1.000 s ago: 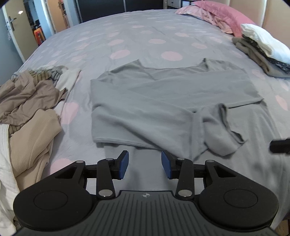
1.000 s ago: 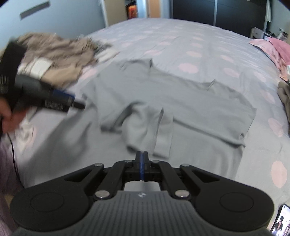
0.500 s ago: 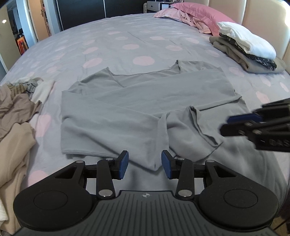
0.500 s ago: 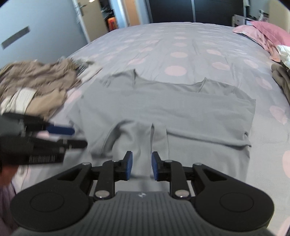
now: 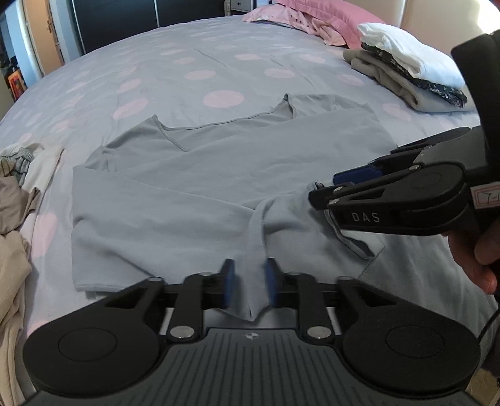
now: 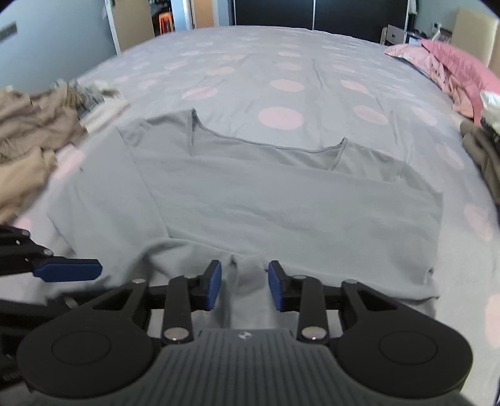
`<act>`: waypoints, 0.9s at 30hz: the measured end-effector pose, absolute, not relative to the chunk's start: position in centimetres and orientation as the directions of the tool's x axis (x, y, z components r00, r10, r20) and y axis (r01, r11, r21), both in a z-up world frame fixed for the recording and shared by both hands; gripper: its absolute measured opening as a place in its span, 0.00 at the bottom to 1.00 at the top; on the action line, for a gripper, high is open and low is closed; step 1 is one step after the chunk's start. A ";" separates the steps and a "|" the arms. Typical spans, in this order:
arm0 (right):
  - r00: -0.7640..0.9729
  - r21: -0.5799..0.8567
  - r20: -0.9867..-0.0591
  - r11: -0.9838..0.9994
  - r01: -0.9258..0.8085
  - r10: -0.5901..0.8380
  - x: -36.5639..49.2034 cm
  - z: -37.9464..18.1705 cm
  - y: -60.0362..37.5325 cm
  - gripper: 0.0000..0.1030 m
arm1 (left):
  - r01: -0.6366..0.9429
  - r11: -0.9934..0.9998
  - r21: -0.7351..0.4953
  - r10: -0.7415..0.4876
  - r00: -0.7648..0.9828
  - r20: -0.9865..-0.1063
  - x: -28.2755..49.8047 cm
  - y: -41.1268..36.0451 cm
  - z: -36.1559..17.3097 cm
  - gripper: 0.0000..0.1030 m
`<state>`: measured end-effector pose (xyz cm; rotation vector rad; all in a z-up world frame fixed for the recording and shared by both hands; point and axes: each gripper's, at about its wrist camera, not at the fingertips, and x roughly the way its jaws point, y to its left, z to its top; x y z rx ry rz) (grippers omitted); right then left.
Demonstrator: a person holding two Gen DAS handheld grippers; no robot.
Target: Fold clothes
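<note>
A grey long-sleeved top (image 5: 218, 175) lies flat on the bed with both sleeves folded across its body; it also shows in the right wrist view (image 6: 281, 200). My left gripper (image 5: 249, 285) is open, its blue pads on either side of a sleeve cuff at the near hem. My right gripper (image 6: 244, 289) is open over the other sleeve end, with grey cloth between its jaws. The right gripper also shows from the side in the left wrist view (image 5: 359, 184), low over the right sleeve. One left fingertip (image 6: 67, 269) shows at the left of the right wrist view.
The bed (image 5: 218, 71) has a grey sheet with pink dots. A heap of beige and white clothes (image 5: 12, 218) lies at the left. A stack of folded clothes (image 5: 406, 71) and pink pillows (image 5: 312, 18) lie at the far right.
Both grippers have moved forward and down onto the sleeve ends at the near hem. The right gripper, shut a second ago, has opened wide.
</note>
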<state>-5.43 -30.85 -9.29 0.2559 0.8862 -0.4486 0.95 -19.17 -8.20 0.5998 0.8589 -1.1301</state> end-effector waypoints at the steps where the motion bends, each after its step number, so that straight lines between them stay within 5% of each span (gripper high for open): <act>1: 0.553 0.040 -0.790 0.879 0.475 -0.263 -5.6 -9.3 -31.0 0.12 | 0.945 0.328 -0.018 -0.527 0.167 -0.833 0.9 -19.1 -8.2 0.07; 5: 0.579 0.060 -0.779 0.889 0.453 -0.242 -6.4 -8.5 -31.0 0.05 | 0.947 0.321 -0.027 -0.541 0.160 -0.826 0.7 -18.6 -7.5 0.02; 17: 0.695 0.043 -0.699 0.959 0.279 -0.170 -15.0 -2.2 -29.2 0.02 | 0.969 0.240 0.066 -0.509 0.183 -0.841 -1.8 -15.9 -6.8 0.00; 27: 0.665 0.021 -0.742 0.994 -0.110 0.089 -19.2 -2.7 -22.7 0.02 | 0.974 0.189 0.125 -0.432 0.197 -0.880 -3.3 -13.6 -7.9 0.00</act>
